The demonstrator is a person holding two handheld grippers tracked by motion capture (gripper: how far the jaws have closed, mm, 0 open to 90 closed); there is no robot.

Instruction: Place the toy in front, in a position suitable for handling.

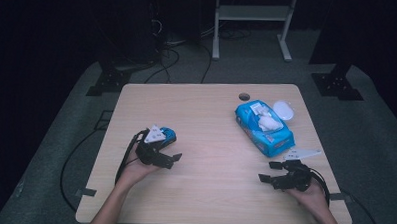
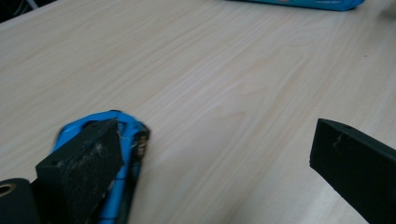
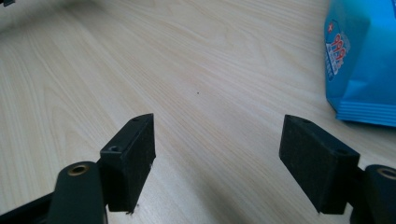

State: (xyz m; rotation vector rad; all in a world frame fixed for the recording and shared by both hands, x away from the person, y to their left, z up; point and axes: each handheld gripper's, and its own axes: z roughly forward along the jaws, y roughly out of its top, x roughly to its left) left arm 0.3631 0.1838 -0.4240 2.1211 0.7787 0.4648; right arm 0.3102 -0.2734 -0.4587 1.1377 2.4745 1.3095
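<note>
Both claws gape wide, left claw [image 1: 166,159] beside blue object [image 2: 122,154], right claw [image 1: 270,171] near wipes pack [image 1: 264,127]

The left hand-held gripper [image 2: 224,158] has its two black jaws spread wide over the pale wooden desk [image 2: 210,70], with bare wood between them. Behind the left jaw, a small blue and black object [image 2: 128,140] lies on the desk. A blue pack [image 2: 303,3] lies at the far edge.

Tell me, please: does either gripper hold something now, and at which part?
Nothing is held. The left gripper and the right gripper are both open above the table; the blue wipes pack lies untouched.
</note>
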